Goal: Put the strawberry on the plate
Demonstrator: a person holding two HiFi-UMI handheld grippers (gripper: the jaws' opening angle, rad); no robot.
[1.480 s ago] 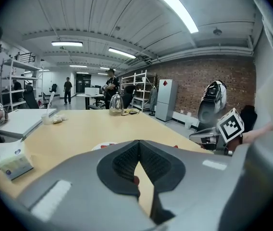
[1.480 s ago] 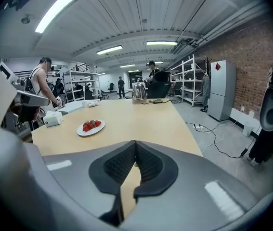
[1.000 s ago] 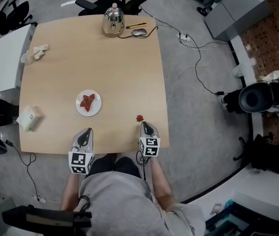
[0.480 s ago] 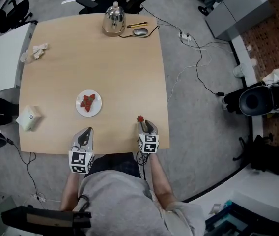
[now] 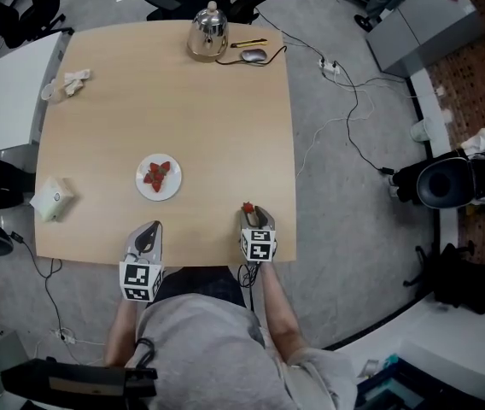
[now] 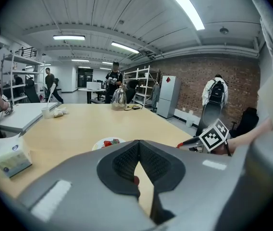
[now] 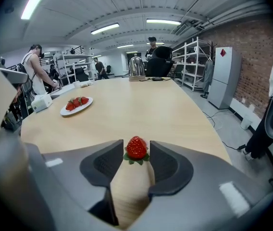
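Note:
A single red strawberry (image 5: 247,207) stands on the wooden table near its front right corner. My right gripper (image 5: 254,214) is right behind it. In the right gripper view the strawberry (image 7: 136,147) sits between the tips of the right gripper (image 7: 136,154), whose jaws have just been opening; the pads stand clear of the fruit. The white plate (image 5: 143,186) holds a few strawberries (image 5: 157,174) and lies left of centre, ahead of my left gripper (image 5: 149,233). The left gripper (image 6: 138,144) is shut and empty, with the plate (image 6: 98,145) beyond it.
A steel kettle (image 5: 207,32), a pen and a mouse (image 5: 254,55) sit at the table's far edge. A tissue box (image 5: 52,198) lies at the left edge, a cup with crumpled paper (image 5: 70,84) at the far left. Cables run over the floor to the right.
My right gripper has slid forward and down, so its tips now flank the strawberry. The left gripper has not moved.

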